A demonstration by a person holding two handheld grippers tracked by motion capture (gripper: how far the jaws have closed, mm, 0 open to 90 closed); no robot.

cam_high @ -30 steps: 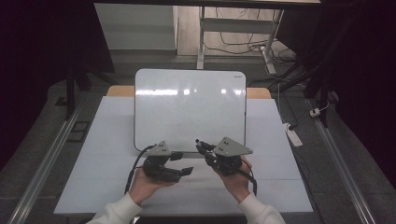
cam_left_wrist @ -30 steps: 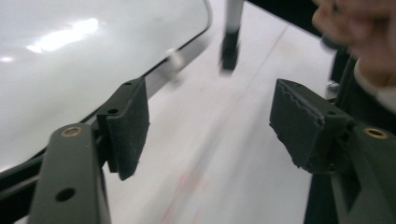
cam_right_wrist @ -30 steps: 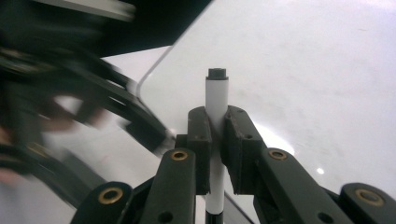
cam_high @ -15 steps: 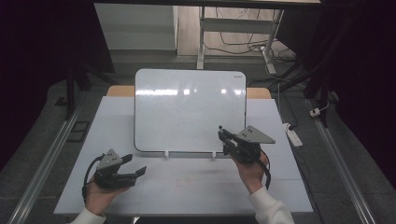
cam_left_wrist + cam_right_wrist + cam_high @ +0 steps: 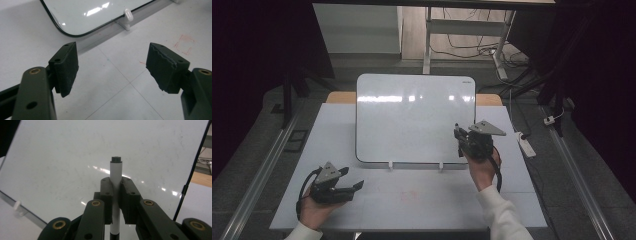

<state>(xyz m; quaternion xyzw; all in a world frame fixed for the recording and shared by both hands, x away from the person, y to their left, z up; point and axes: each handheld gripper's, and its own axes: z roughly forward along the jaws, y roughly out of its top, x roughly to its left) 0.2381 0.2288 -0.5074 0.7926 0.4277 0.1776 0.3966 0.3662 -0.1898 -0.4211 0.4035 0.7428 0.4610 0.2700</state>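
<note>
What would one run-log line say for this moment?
right gripper: shut on marker, tip toward whiteboard | left gripper: open, nothing between jaws, over table | whiteboard: propped up, blank

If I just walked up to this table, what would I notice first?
First the big shiny whiteboard, propped up on small white clips at the middle of the white table, blank and catching the light. Next, at its lower right corner, the right gripper is shut on a white marker that points at the board. At the table's front left, the left gripper has its jaws open with nothing between them.
</note>
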